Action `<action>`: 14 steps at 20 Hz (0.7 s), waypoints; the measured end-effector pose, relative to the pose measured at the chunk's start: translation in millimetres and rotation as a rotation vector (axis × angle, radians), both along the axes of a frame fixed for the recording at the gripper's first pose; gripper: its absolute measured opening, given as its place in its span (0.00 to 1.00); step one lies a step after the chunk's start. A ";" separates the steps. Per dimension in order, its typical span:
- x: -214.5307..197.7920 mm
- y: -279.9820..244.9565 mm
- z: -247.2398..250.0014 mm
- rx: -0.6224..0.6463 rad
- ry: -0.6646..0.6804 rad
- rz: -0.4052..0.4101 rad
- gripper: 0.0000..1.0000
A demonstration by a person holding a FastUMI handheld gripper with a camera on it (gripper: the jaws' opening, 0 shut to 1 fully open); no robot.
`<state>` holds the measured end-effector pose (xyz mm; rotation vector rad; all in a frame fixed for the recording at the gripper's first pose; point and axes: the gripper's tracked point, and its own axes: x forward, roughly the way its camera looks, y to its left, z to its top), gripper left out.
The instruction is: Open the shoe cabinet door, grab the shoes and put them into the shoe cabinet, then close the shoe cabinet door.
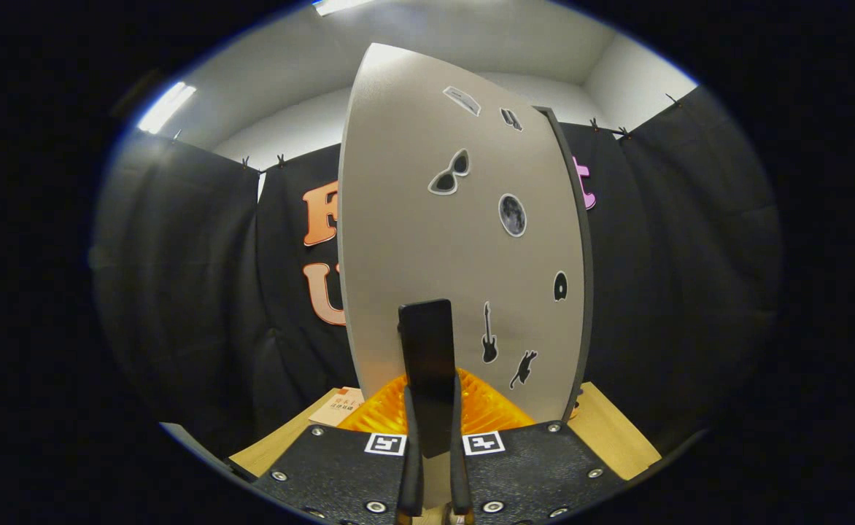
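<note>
The grey shoe cabinet door (pixel 464 240) stands upright right in front of me, with several small black stickers on its face. Its thin dark edge (pixel 577 277) shows along the right side, and the booth wall is visible past both sides of it. A flat black handle (pixel 425 343) sticks out low on the door. My gripper (pixel 433 412) is shut on this handle, and its ribbed fingers (pixel 376 415) press it from both sides close to the door's face. The shoes and the inside of the cabinet are hidden.
A light wooden surface (pixel 613 434) lies below the door on both sides. A small printed card (pixel 336 408) rests on it to the left of the fingers. Black cloth walls close in the booth behind.
</note>
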<state>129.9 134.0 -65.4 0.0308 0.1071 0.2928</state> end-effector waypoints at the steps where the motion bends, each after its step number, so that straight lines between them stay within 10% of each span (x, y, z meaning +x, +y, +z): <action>1: -2.2 -8.8 1.8 -0.001 -0.001 -0.004 0.14; 14: -22.0 -119.9 6.4 0.017 -0.008 -0.126 0.13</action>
